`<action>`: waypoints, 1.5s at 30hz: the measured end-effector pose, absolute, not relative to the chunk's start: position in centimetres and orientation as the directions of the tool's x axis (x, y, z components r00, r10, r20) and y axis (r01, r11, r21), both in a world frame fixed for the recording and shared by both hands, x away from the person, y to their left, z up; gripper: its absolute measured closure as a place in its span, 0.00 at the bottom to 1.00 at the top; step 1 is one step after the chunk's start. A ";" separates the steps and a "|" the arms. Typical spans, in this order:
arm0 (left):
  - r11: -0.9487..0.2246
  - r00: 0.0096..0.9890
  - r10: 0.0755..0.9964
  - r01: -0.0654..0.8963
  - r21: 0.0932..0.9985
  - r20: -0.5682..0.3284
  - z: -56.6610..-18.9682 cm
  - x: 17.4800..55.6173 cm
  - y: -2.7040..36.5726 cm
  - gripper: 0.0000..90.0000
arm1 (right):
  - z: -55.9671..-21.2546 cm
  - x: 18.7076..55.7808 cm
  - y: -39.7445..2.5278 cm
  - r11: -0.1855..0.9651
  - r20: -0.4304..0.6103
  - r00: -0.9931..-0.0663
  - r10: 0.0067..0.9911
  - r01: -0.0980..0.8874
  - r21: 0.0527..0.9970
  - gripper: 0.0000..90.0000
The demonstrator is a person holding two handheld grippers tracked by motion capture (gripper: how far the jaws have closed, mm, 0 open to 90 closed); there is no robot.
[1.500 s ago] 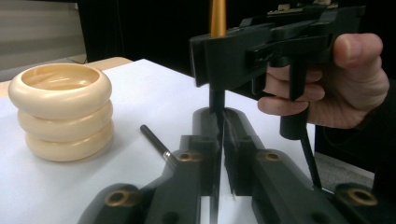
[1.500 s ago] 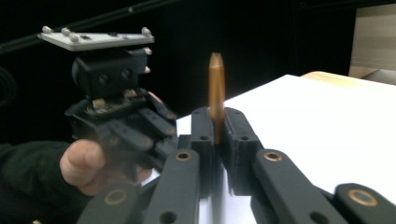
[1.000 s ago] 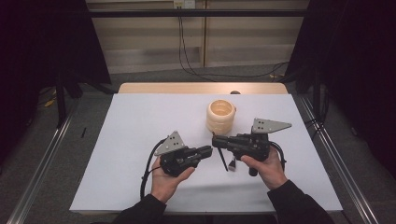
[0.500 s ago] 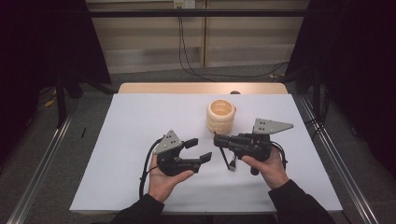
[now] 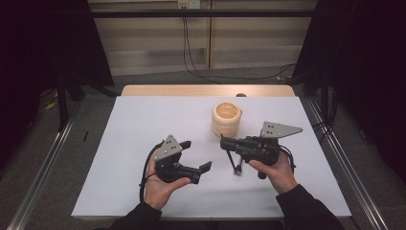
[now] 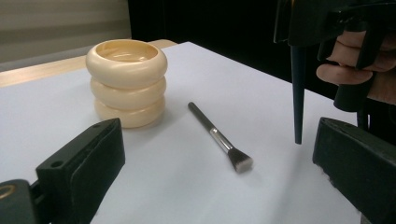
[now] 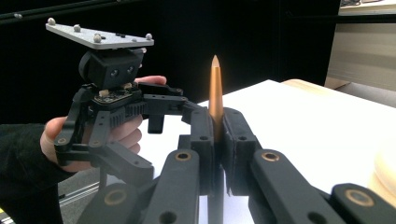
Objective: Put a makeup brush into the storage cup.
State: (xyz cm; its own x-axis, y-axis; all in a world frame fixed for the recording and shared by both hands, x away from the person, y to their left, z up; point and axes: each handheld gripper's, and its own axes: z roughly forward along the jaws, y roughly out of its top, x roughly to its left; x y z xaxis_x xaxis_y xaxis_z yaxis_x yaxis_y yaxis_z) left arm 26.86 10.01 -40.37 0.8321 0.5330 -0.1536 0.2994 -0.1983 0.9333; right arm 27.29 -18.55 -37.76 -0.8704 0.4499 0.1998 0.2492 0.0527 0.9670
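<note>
The right hand-held gripper (image 5: pixel 223 142) is clenched on a pointed stick (image 7: pixel 215 95) held upright, while the released left hand-held gripper (image 5: pixel 196 155) faces the brush (image 6: pixel 219 137) lying lengthwise mid-frame on the surface (image 5: pixel 143 120), below-right of the ribbed cup (image 6: pixel 126 80).

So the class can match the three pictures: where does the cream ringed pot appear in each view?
High view: the cream ringed pot stands right of centre, just beyond the right gripper.
Left gripper view: upper left, beside a lying brush.
Right gripper view: probably the pale curve at the right edge, right of the clamped stick.
Shared landmark: the white table cover.
</note>
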 end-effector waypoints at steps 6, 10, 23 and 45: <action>-0.193 0.829 0.540 0.289 0.938 -0.144 -40.4 26.8 11.4 0.02 | -37.7 27.4 -18.8 0.034 0.206 -0.863 0.460 0.249 0.968 0.93; -0.187 0.817 0.561 0.281 0.941 -0.133 -40.5 26.7 12.3 0.02 | -37.7 27.4 -19.0 0.032 0.201 -0.862 0.466 0.243 0.970 0.93; -0.150 0.753 0.650 0.255 0.955 -0.099 -41.4 26.2 15.6 0.02 | -37.8 27.8 -19.4 0.035 0.192 -0.850 0.490 0.240 0.970 0.93; -0.155 0.717 0.690 0.276 0.949 -0.096 -42.9 24.3 19.9 0.02 | -38.0 29.1 -21.2 0.026 0.185 -0.812 0.553 0.239 0.971 0.93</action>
